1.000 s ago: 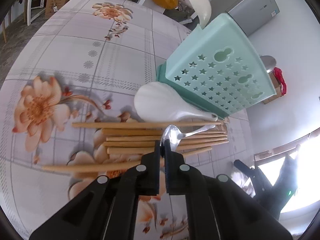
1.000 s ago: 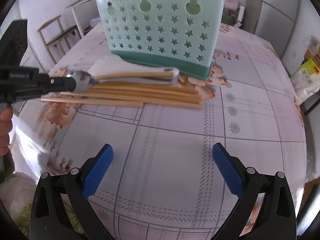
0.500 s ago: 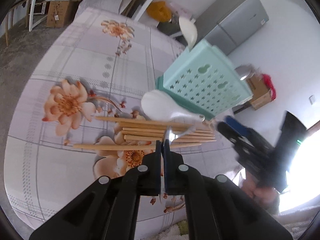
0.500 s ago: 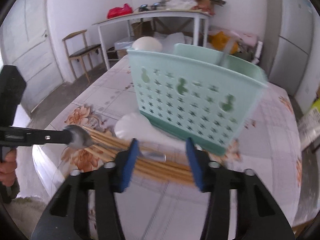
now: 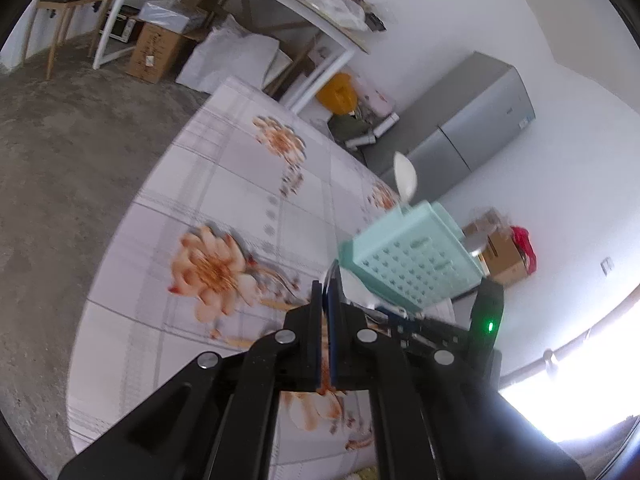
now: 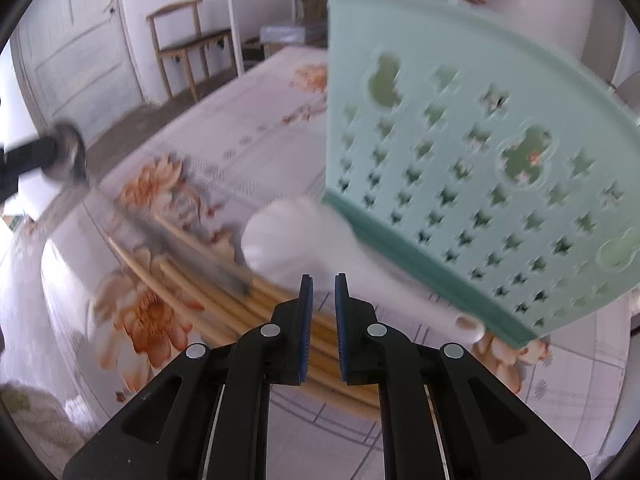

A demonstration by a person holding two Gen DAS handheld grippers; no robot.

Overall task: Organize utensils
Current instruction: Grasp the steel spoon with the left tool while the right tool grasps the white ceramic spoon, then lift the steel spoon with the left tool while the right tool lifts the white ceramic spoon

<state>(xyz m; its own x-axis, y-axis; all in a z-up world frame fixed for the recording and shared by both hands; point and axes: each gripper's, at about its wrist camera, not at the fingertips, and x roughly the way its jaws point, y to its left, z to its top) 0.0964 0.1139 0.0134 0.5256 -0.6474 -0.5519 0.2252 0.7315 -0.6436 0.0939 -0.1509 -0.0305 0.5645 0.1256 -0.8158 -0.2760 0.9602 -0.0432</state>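
Note:
My left gripper point(image 5: 330, 292) is shut on the bowl of a metal spoon point(image 6: 68, 156), held in the air left of the pile with its handle slanting down toward the chopsticks point(image 6: 200, 284). A white spoon point(image 6: 280, 232) lies on the chopsticks against the foot of the mint perforated holder point(image 6: 480, 160). My right gripper point(image 6: 323, 280) hovers over the white spoon's handle. Its jaws are closing to a narrow slit and grip nothing. In the left wrist view the holder point(image 5: 412, 260) has another white spoon point(image 5: 405, 176) standing in it.
A flowered cloth covers the table point(image 5: 240, 200), whose edge drops to a concrete floor on the left. A grey fridge point(image 5: 472, 132) stands behind the holder. A wooden chair point(image 6: 180, 40) and a white side table point(image 5: 304, 20) with boxes beneath stand farther off.
My left gripper rose and drew back from the chopsticks with the metal spoon. My right gripper's jaws went from wide apart to nearly together while it swung in over the white spoon.

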